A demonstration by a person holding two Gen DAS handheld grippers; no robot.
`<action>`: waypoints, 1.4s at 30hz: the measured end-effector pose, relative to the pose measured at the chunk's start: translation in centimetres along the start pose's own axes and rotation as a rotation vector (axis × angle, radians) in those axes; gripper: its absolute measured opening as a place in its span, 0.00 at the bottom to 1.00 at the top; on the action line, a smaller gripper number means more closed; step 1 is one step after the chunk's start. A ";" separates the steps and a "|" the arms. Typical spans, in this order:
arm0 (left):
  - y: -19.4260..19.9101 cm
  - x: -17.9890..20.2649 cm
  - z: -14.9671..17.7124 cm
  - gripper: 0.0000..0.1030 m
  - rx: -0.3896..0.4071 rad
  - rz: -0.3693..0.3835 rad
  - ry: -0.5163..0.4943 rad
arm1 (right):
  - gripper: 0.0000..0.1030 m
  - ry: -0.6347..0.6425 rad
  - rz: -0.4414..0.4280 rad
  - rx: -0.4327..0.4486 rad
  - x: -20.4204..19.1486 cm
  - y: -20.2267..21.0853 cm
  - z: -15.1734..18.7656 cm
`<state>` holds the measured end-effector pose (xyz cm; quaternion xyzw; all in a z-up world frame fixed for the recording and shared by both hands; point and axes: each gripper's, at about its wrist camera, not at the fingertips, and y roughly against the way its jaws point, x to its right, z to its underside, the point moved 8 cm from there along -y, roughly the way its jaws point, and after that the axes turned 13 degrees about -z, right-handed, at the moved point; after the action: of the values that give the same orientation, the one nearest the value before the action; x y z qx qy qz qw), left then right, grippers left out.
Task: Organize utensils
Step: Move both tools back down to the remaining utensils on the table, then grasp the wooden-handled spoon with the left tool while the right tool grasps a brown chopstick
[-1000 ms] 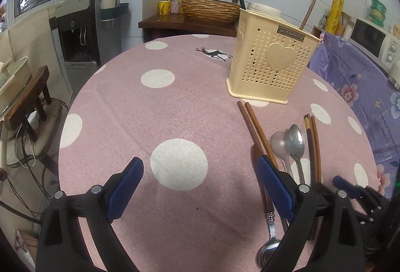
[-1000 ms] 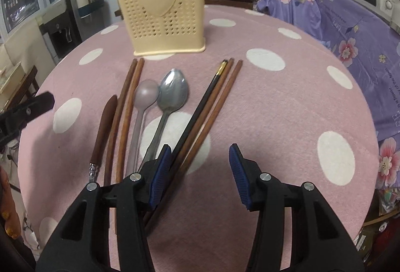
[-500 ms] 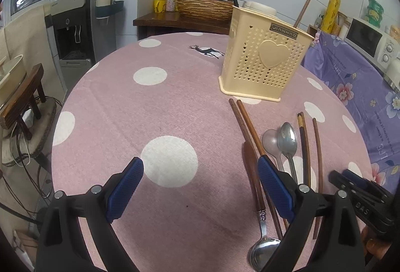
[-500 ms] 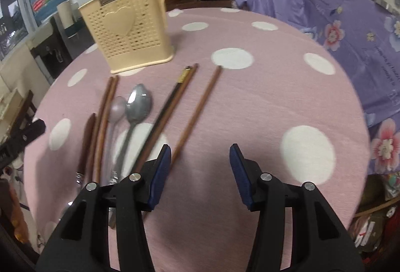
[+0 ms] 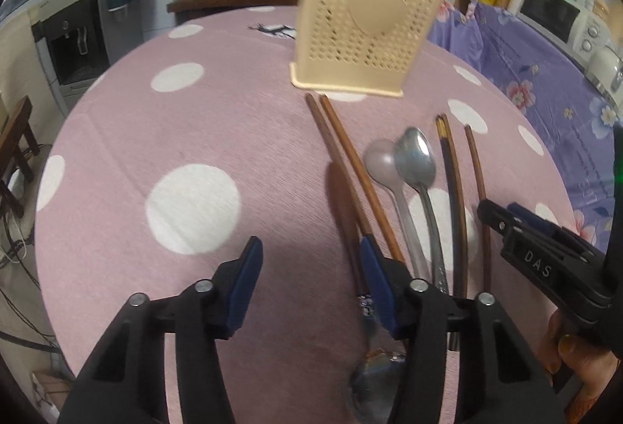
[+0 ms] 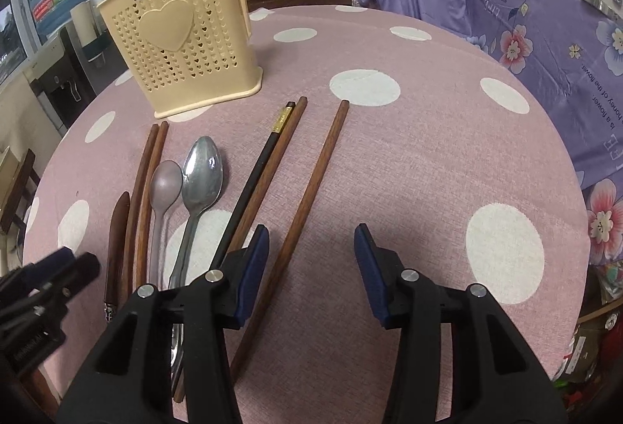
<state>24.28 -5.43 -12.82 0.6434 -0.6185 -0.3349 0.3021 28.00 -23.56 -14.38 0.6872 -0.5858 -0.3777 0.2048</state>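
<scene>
- The round table (image 6: 428, 159) fills most of both views, draped in a matte pink woven cloth printed with large white dots.
- The cream plastic utensil holder (image 6: 183, 46) stands upright in the upper left of the right wrist view; it is boxy, pierced with small heart-shaped holes, with a raised heart on its face.
- The left gripper (image 5: 309, 268), black with blue pads, sits low in its frame, jaws wide and empty above the cloth.
- The right gripper (image 6: 311, 264) is of the same build, jaws wide with nothing gripped, one loose wooden chopstick (image 6: 307, 198) lying between them.
- A black chopstick (image 6: 257, 171) with a gold band lies touching a brown one.
- A pair of brown chopsticks (image 6: 146, 186) lies at centre left.
- A shiny metal spoon (image 6: 200, 178) lies beside a dull pale spoon (image 6: 165, 190), bowls toward the holder.
</scene>
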 end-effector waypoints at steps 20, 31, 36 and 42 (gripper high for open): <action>-2.1 0.5 -1.7 0.20 -0.017 -0.047 -0.032 | 0.45 0.006 -0.029 -0.027 0.4 -0.4 -0.6; -2.5 1.3 -2.5 0.16 -0.018 -0.014 -0.024 | 0.34 -0.025 -0.009 -0.078 1.4 -2.8 -3.9; -3.3 1.4 -3.6 0.15 -0.034 -0.017 -0.053 | 0.26 -0.059 0.019 -0.076 2.0 -4.4 -6.0; -3.8 1.3 -4.3 0.15 -0.059 -0.004 -0.067 | 0.21 -0.063 0.068 -0.064 2.2 -5.5 -7.5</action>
<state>30.00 -6.68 -13.42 0.6239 -0.6168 -0.3752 0.2994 37.33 -25.65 -14.30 0.6477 -0.6025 -0.4108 0.2208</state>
